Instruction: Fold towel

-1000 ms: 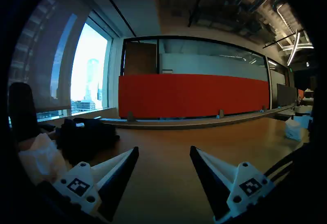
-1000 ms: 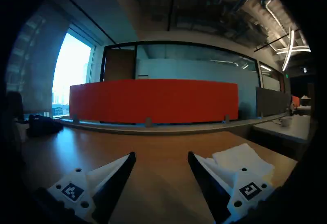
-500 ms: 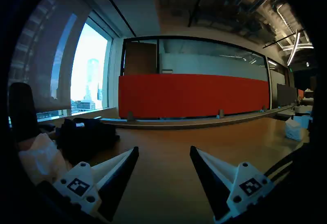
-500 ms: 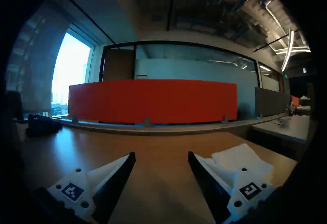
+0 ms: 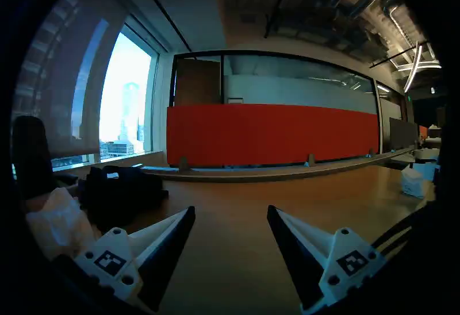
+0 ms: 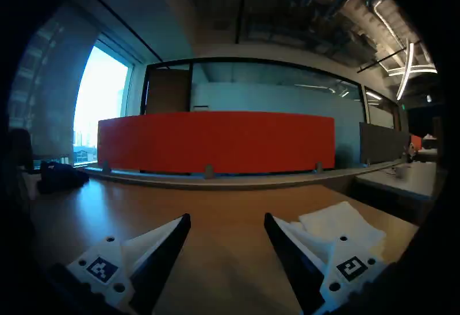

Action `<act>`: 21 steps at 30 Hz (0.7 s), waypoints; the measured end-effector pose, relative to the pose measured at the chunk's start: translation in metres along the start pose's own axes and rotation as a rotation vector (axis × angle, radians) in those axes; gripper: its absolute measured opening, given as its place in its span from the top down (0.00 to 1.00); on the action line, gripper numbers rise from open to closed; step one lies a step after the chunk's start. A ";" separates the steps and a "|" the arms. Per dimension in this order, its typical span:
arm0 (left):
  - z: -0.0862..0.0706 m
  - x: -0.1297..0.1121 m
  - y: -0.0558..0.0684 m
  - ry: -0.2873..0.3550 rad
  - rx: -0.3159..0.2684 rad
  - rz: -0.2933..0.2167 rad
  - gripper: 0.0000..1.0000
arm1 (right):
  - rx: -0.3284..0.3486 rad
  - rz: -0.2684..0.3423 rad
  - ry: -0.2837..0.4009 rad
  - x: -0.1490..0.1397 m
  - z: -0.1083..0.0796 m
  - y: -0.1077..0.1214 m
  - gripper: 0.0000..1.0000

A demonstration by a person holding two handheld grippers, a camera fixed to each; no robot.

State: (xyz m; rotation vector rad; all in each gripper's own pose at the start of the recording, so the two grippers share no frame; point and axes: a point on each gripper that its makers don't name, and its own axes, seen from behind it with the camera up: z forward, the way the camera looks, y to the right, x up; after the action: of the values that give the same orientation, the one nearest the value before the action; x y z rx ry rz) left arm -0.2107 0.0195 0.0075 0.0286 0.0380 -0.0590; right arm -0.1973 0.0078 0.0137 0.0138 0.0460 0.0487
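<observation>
Here, a wooden table (image 6: 115, 211) is stretched across the lower frame, backed by a red partition (image 6: 215, 142). A white towel (image 6: 345, 223) is seen at lower right — beside the right gripper (image 6: 226, 217), fingers spread wide, empty; the left gripper (image 5: 230, 208) likewise.

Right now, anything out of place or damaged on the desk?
Nothing stands out. The white towel lies neatly on the wooden desk beside the open right gripper. The left gripper is open too. A black bag and a crumpled pale bundle sit to its left; nothing looks spilled.
</observation>
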 end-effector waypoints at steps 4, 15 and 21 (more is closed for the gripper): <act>0.000 0.000 0.000 0.000 0.000 0.000 0.07 | 0.000 0.000 0.000 0.000 0.000 0.000 0.01; 0.000 0.000 0.000 0.000 0.000 0.000 0.07 | 0.000 0.002 -0.001 -0.001 0.000 0.000 0.00; 0.000 0.000 0.000 0.000 0.000 0.000 0.07 | -0.001 0.001 -0.001 -0.001 -0.001 0.000 0.01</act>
State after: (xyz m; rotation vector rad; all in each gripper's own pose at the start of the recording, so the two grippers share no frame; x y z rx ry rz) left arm -0.2104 0.0194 0.0074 0.0288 0.0380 -0.0588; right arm -0.1980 0.0081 0.0131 0.0133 0.0455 0.0501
